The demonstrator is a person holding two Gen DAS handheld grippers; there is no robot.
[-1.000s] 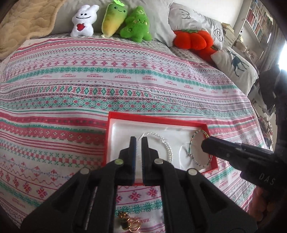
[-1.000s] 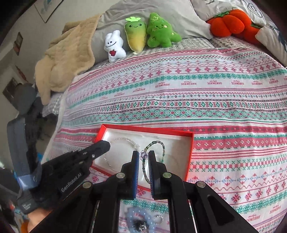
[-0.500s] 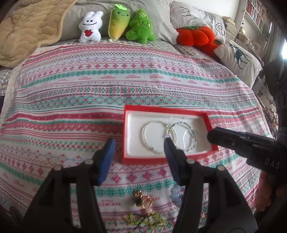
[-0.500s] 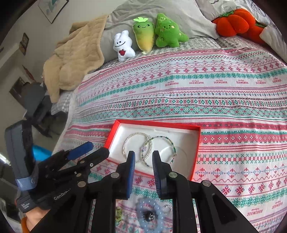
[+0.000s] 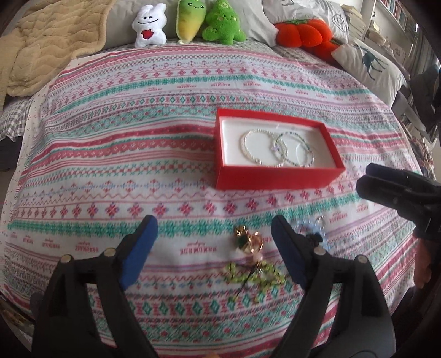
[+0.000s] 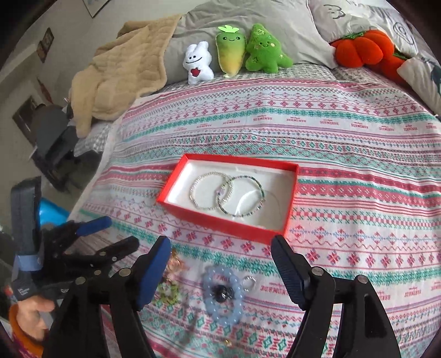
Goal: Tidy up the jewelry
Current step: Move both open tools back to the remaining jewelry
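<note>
A red box (image 5: 275, 176) (image 6: 220, 220) with a white lining lies on the patterned bedspread. In it lie a white bead bracelet (image 5: 256, 147) (image 6: 209, 192) and a green bead bracelet (image 5: 297, 150) (image 6: 242, 197), overlapping. On the bedspread nearer me lie gold rings (image 5: 248, 241), a yellow-green bead bracelet (image 5: 256, 275) (image 6: 168, 293) and a pale blue bead bracelet (image 6: 223, 294) (image 5: 311, 234). My left gripper (image 5: 213, 247) is open and empty above the loose pieces. My right gripper (image 6: 220, 267) is open and empty above the blue bracelet.
Plush toys (image 5: 187, 22) (image 6: 234, 55) and an orange pumpkin cushion (image 5: 303, 33) line the head of the bed. A beige blanket (image 5: 41, 46) lies at the far left. The bed's edge drops off left in the right wrist view (image 6: 91, 170).
Both grippers have opened and pulled back from the box. The green bracelet, held by my right gripper a second ago, now lies in the box beside the white one.
</note>
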